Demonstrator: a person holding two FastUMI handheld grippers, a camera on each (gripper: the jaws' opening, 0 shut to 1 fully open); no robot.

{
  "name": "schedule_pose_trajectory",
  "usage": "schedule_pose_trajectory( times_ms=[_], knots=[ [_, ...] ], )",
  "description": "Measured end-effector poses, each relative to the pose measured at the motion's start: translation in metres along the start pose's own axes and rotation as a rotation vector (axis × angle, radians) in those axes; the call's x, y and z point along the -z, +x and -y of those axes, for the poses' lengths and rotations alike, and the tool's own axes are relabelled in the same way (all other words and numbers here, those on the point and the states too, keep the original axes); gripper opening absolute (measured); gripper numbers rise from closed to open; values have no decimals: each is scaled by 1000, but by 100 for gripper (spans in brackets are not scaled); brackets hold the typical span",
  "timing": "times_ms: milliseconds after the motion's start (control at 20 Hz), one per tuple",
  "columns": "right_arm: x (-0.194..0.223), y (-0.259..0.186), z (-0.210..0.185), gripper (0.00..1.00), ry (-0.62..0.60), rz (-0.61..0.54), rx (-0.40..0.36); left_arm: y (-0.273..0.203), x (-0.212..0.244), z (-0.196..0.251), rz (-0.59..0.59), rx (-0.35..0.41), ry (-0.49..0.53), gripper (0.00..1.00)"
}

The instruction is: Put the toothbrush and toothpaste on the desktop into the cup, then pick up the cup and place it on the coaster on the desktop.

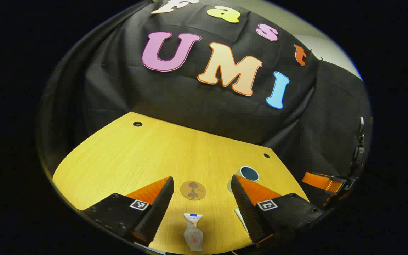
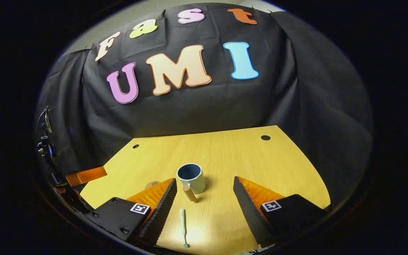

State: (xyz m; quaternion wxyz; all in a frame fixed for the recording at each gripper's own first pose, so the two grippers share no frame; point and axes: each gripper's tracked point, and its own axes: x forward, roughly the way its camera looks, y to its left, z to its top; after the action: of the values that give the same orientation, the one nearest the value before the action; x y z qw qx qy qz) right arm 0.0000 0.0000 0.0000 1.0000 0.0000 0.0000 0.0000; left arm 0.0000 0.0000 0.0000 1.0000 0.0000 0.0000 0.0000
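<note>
A small toothpaste tube (image 1: 193, 232) lies on the yellow desktop (image 1: 126, 156) between the fingers of my open left gripper (image 1: 201, 180). Just beyond it sits a round brown coaster (image 1: 193, 190). The blue-grey cup (image 1: 248, 173) stands upright, half hidden behind the right finger. In the right gripper view the cup (image 2: 190, 177) is straight ahead, its wooden handle (image 2: 189, 194) pointing toward me. A white toothbrush (image 2: 182, 226) lies between the fingers of my open right gripper (image 2: 204, 179). The coaster (image 2: 152, 184) peeks out behind the left finger.
The desktop has a cable hole at each back corner (image 1: 137, 124) (image 2: 265, 137). Black cloth hangs close behind the desk. The right gripper's orange finger (image 1: 322, 180) shows off the desk's right edge; the left gripper's finger (image 2: 85, 175) shows at the left edge.
</note>
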Motion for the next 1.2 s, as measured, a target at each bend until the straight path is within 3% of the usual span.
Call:
schedule_pose_trajectory(
  times_ms=[450,650,1150,1200],
  knots=[
    [24,7,-14,95,-22,-96,-14,-11,14,-27,-37,-67,-23,95],
    [38,9,-22,99,-51,-142,-19,-17,19,-39,-60,-93,-14,95],
    [96,34,-74,95,-132,-370,-111,-28,42,-68,-112,-140,5,95],
    [103,38,-78,99,-145,-402,-121,-28,43,-69,-115,-140,4,95]
  ],
)
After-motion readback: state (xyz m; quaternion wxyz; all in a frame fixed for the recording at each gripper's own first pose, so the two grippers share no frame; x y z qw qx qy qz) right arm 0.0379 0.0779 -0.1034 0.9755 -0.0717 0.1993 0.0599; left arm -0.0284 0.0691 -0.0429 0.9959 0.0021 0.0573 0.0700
